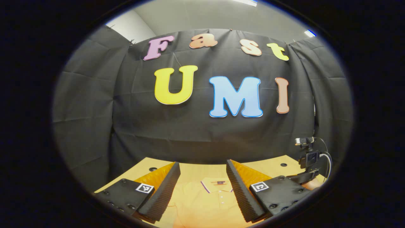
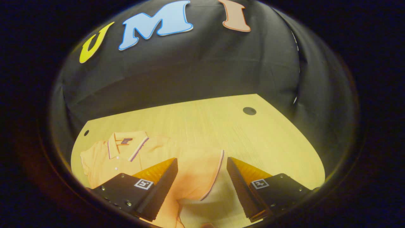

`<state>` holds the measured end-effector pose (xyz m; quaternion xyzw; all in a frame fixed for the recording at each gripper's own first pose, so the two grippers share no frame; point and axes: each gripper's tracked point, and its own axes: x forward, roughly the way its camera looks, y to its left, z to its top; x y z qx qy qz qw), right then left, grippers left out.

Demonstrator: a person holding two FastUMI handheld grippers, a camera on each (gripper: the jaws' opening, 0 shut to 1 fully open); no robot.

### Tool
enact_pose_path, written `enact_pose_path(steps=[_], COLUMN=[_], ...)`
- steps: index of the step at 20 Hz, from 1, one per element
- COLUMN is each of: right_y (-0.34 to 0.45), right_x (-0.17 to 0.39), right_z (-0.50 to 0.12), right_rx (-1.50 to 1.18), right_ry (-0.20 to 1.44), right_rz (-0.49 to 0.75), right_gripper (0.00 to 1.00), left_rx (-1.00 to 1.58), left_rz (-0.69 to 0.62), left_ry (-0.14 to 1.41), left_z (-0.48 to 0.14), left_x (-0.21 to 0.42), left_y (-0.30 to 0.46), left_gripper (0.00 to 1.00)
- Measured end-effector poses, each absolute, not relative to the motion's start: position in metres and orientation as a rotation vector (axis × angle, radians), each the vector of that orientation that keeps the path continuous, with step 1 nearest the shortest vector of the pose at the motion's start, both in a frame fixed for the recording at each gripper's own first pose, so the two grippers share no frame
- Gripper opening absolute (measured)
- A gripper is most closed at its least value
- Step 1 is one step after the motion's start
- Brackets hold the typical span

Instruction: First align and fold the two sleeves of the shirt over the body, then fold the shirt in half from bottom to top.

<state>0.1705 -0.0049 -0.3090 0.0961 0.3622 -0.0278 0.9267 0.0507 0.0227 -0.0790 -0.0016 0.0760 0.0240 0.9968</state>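
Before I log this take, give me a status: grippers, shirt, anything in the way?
Left gripper open, above the collar. Right gripper open over the sleeve. Shirt flat on the table, sleeve not yet folded. Nothing in the way.

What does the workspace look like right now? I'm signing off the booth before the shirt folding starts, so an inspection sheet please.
Surface: light wooden table with round dark holes near its edges.
Job's things: orange short-sleeved polo shirt with striped collar lying flat, collar toward the wall; one sleeve with a striped cuff spread out, unfolded.
Clutter: nothing seen.
Grippers: left gripper open above the shirt's collar; right gripper open over the spread sleeve; neither holds cloth.
Cables: dark cable looping from a small camera on a black stand at the table's edge.
Surroundings: black cloth wall; pale ceiling above it.
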Motion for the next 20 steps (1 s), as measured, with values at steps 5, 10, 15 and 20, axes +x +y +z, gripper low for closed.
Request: enact_pose_path(steps=[5,10,15,20], right_y=[-0.016,-0.019,-0.008,-0.002], right_x=[0.185,0.184,0.182,0.181], right_z=[-0.345,-0.372,-0.372,-0.370], right_rx=[0.170,0.129,0.144,0.176], right_ry=[0.836,0.931,0.937,0.927], right_rz=[-0.089,-0.074,-0.041,-0.037], right_gripper=[0.97,0.97,0.68,0.10], left_rx=[-0.017,-0.001,-0.004,0.002], left_rz=[0.046,0.071,0.087,0.100], left_ry=[0.163,0.159,0.163,0.163], left_z=[-0.081,-0.076,-0.075,-0.073], left_x=[0.045,0.039,0.029,0.022], left_y=[0.018,0.021,0.021,0.025], left_gripper=[0.94,0.94,0.94,0.95])
